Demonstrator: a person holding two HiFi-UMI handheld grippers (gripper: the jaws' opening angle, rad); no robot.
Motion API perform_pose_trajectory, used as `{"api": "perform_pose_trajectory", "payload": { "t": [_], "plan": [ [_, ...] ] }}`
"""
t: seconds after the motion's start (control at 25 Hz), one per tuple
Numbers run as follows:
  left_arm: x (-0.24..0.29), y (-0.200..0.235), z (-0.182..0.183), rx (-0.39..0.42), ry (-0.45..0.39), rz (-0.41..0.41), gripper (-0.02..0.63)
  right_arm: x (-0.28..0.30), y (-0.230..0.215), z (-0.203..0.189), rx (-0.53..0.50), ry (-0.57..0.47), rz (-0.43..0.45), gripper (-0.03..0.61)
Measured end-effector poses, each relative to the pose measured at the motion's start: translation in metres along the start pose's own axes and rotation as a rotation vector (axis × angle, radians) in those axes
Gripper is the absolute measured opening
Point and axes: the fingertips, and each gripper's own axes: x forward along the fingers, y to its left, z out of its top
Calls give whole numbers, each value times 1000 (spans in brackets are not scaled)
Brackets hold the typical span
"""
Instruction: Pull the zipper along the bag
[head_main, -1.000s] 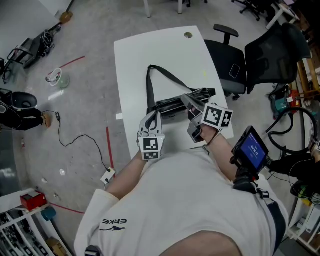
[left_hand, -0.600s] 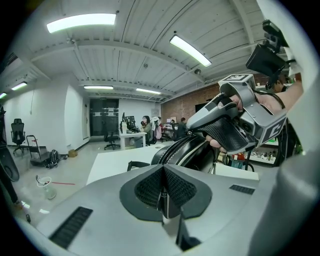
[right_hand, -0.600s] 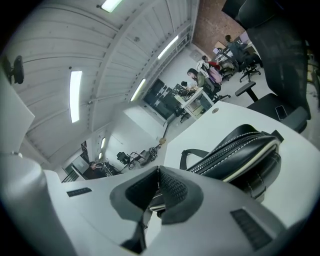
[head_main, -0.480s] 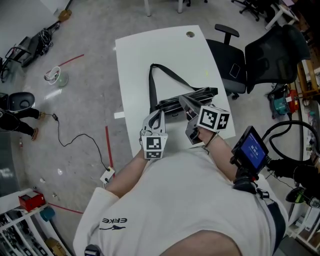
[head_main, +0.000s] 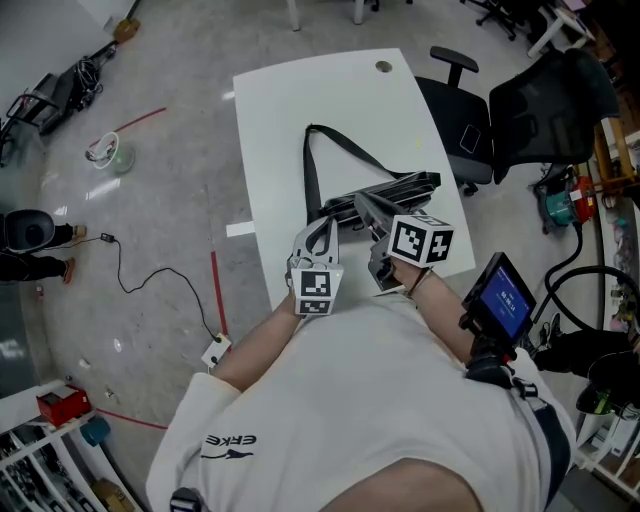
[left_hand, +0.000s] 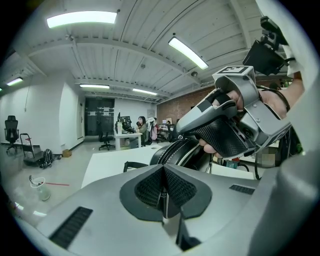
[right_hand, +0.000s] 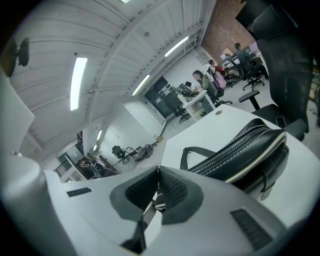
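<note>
Bag (head_main: 405, 187), black, lies across the near right part of your white table (head_main: 300, 100), long side running left to right, close to your body. Its strap (head_main: 309, 170) loops away over the tabletop toward the far side and comes back to the bag. A black office chair (head_main: 545, 100) stands to the right of the table. Your left gripper (head_main: 323, 224) sits at the bag's near left end. Its jaws are pressed together pad to pad, and in the left gripper view only a thin sliver shows in the seam; you cannot tell what it is. Your right gripper (head_main: 360, 200) reaches in from the right over the bag's top, just beside the left one. Its jaws are closed too. In the right gripper view a small striped scrap (right_hand: 158, 201) shows at the seam below the pads, but whether it is the pull you cannot tell. The zipper (right_hand: 235, 142) runs as a line of teeth along the bag's upper edge, to the right of those jaws.
</note>
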Motion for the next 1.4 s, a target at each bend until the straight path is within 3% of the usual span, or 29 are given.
{"api": "perform_pose_trajectory", "payload": {
  "t": [0.68,1.4],
  "plan": [
    [-9,3,-1,-10,-22,-59,2,21,29,-27,-148,66,-76,9],
    [-2,2,-8,-23,-25,-105,2,46,34,-45,-368,203,-139,9]
  ]
}}
